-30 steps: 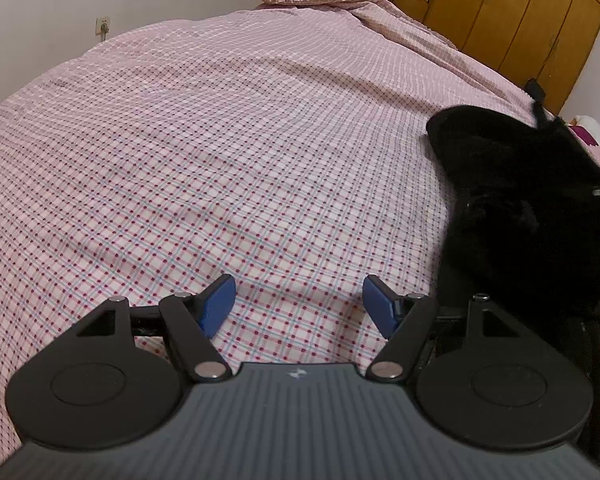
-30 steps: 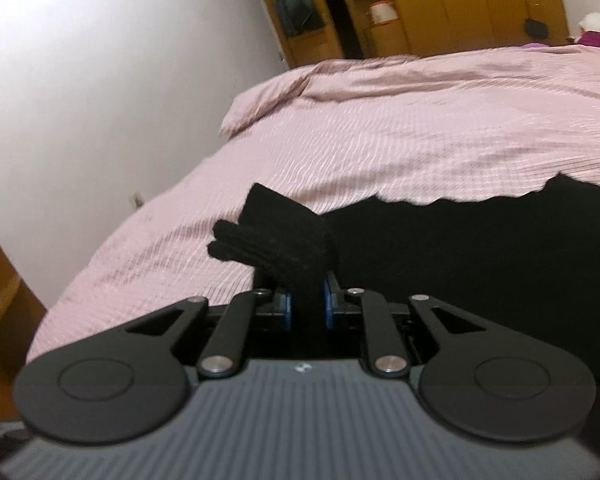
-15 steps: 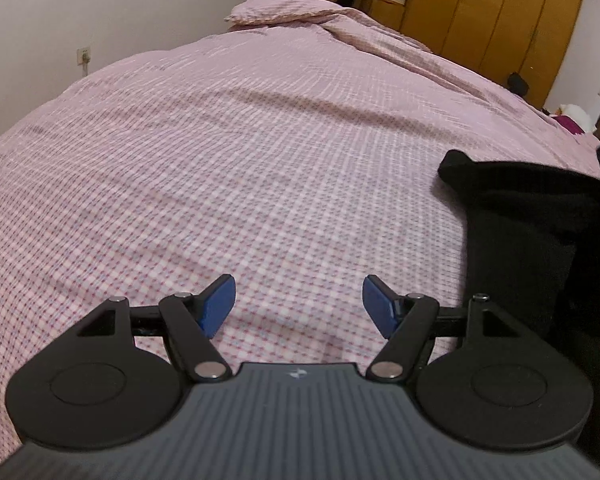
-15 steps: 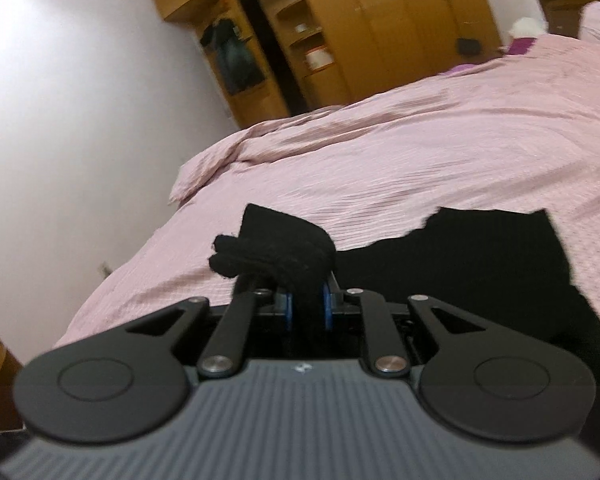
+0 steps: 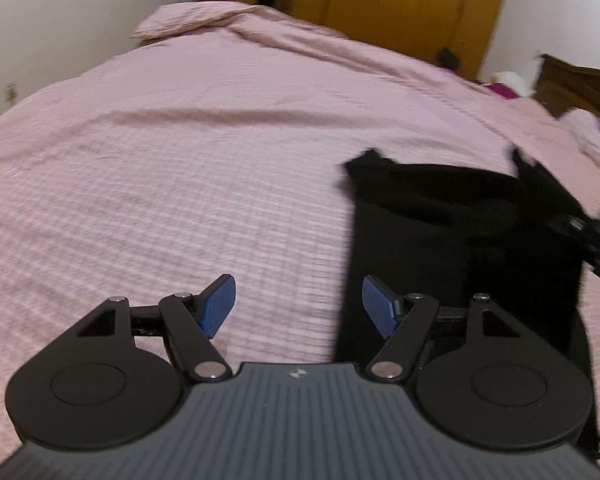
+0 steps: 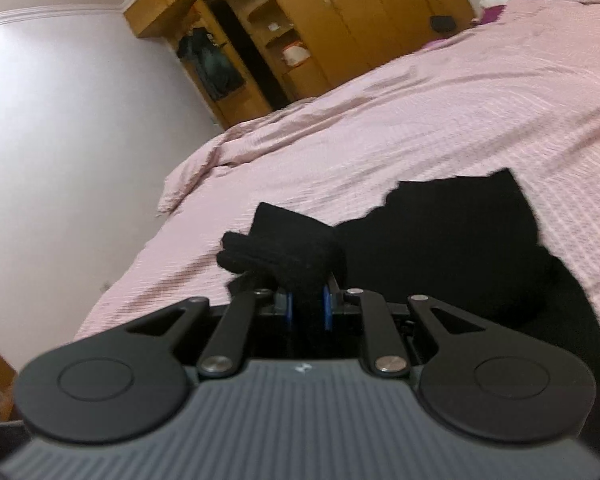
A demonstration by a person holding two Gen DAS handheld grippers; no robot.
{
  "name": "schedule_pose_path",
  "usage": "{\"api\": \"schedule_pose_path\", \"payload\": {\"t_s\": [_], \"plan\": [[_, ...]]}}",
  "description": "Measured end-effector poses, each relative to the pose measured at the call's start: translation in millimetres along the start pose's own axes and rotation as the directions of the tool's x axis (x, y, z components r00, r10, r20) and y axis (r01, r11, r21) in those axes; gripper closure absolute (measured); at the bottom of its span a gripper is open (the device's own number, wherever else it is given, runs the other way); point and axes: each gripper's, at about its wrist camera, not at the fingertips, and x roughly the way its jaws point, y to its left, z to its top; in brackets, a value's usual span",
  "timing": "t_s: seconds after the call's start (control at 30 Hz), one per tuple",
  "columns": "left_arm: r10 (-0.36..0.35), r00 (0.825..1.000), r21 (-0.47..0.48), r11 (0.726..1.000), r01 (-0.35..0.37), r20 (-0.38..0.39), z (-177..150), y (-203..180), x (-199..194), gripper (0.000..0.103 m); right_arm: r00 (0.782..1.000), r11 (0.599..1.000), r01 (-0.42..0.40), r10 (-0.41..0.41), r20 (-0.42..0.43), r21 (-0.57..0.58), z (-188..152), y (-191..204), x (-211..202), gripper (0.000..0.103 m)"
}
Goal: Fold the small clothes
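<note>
A black garment (image 5: 452, 240) hangs lifted over the pink checked bedspread (image 5: 180, 168) at the right of the left wrist view. My left gripper (image 5: 298, 306) is open and empty, just left of the garment's hanging edge. My right gripper (image 6: 308, 312) is shut on a bunched part of the black garment (image 6: 452, 240); the rest trails off to the right above the bed. The right gripper's tip also shows at the right edge of the left wrist view (image 5: 596, 236).
A wooden wardrobe (image 6: 340, 20) with open shelves stands beyond the bed's far end. A white wall (image 6: 60, 140) runs along the left side. A dark wooden headboard (image 5: 580, 88) and pillow are at the far right. A folded quilt edge (image 5: 204, 20) lies at the bed's far end.
Both cameras have tilted up and the garment has risen off the bed in the right gripper. The left gripper has shifted right, closer to the garment's hanging edge, still open.
</note>
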Motion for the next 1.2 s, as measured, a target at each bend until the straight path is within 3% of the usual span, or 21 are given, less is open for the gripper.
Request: {"api": "schedule_pose_path", "payload": {"t_s": [0.33,0.4,0.5,0.53,0.57,0.67,0.73,0.8,0.87,0.97,1.1,1.13,1.17,1.2], "plan": [[-0.169,0.985,0.075,0.983,0.167,0.017,2,-69,51,0.028,0.995,0.994,-0.097,0.096,-0.01,-0.042,3,36,5,0.086],[-0.136,0.989,0.133,0.983,0.128,0.05,2,-85,61,0.028,0.995,0.994,-0.097,0.097,-0.015,-0.054,4,37,5,0.086],[-0.005,0.993,0.198,0.98,-0.019,0.12,6,-97,74,0.032,0.997,0.995,-0.079,0.079,-0.015,-0.062,3,35,1,0.085],[0.034,0.989,0.197,0.978,-0.062,0.144,8,-97,77,0.048,0.998,0.996,-0.069,0.068,-0.012,-0.059,2,33,-2,0.085],[0.06,0.986,0.187,0.978,-0.089,0.157,11,-94,79,0.062,0.998,0.996,-0.062,0.062,-0.01,-0.057,2,29,-5,0.084],[0.103,0.976,0.115,0.985,-0.127,0.189,20,-72,76,0.078,0.998,0.998,-0.058,0.057,-0.033,-0.031,-4,14,-12,0.084],[0.175,0.96,0.068,0.979,-0.194,0.22,25,-58,70,0.086,0.999,0.999,-0.042,0.042,-0.033,-0.003,-11,4,-17,0.085],[0.239,0.945,0.006,0.969,-0.246,0.223,29,-37,68,0.086,1.0,1.0,-0.006,0.006,-0.003,0.01,-17,-8,-23,0.085],[0.225,0.963,-0.07,0.974,-0.216,0.151,34,-9,74,0.086,0.999,0.999,0.032,-0.032,-0.006,0.036,-22,-21,-24,0.085],[0.138,0.989,-0.151,0.98,-0.13,0.045,30,23,85,0.085,0.996,0.995,0.088,-0.087,-0.033,0.053,-26,-31,-24,0.084],[0.087,0.996,-0.206,0.975,-0.082,0.015,21,40,85,0.078,0.994,0.996,0.084,-0.085,-0.068,-0.009,-26,-20,-15,0.083],[0.09,0.996,-0.197,0.977,-0.085,0.018,20,39,84,0.075,0.993,0.995,0.081,-0.085,-0.081,-0.05,-24,-12,-11,0.071],[0.096,0.995,-0.183,0.979,-0.091,0.02,20,37,82,0.072,0.993,0.994,0.07,-0.078,-0.093,-0.088,-23,-5,-6,0.045],[0.102,0.994,-0.164,0.982,-0.098,0.022,20,35,80,0.071,0.993,0.99,0.052,-0.065,-0.098,-0.13,-23,5,-1,0.034]]}}
